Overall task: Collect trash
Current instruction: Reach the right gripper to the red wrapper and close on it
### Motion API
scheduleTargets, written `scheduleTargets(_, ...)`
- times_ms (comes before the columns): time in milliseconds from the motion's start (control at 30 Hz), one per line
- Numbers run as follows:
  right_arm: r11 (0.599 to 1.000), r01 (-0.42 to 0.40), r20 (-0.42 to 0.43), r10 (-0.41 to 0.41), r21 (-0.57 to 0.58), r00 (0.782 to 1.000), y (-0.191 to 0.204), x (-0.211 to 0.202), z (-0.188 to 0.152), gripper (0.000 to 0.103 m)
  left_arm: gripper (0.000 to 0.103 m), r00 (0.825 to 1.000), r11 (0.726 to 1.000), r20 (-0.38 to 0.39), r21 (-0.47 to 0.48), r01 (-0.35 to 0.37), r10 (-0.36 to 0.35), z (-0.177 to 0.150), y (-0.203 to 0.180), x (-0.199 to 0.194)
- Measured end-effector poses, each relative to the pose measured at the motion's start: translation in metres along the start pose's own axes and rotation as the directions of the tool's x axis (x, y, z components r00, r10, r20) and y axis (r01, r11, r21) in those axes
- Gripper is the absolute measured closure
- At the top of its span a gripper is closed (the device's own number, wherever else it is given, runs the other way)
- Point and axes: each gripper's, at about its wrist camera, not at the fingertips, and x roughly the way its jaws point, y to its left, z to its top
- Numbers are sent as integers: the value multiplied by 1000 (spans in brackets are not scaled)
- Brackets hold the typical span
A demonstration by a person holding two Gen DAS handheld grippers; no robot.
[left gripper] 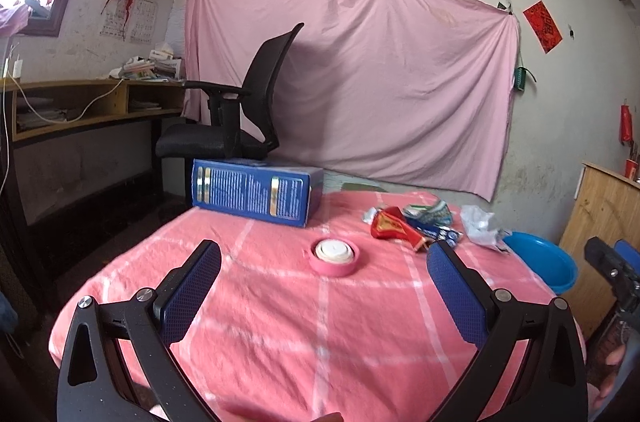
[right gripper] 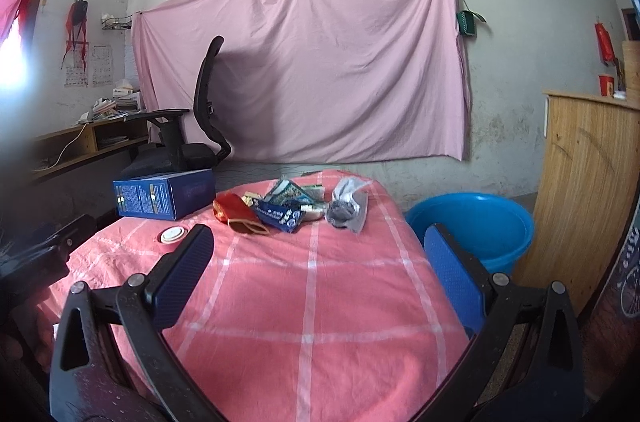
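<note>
Hovering over a pink checked counter (right gripper: 320, 302), I hold both grippers with fingers spread wide and nothing between them.

My left gripper (left gripper: 324, 286) points at a small pink lid (left gripper: 334, 256) with a white disc in it, near the middle of the cloth. My right gripper (right gripper: 318, 262) faces the trash pile (right gripper: 288, 208) at the far edge: a red wrapper (right gripper: 236, 214), a blue printed packet (right gripper: 280, 214) and a crumpled grey bag (right gripper: 347, 204), lying close together. A blue box (right gripper: 164, 196) lies on its side at the far left corner. A blue basin (right gripper: 480, 226) stands just beside the counter's right edge, below the cloth.
</note>
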Motion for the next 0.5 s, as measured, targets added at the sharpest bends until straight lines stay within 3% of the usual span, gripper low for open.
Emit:
scheduleTargets(267, 999, -45, 5, 45, -27, 999, 8, 50, 30, 0, 2, 1000, 1000, -6, -7, 3, -3, 25, 14, 52)
scheduleTargets(500, 990, -135, -113, 130, -36, 985, 22, 112, 30, 0, 2, 987, 1000, -158, 16, 10, -7, 23, 25, 102)
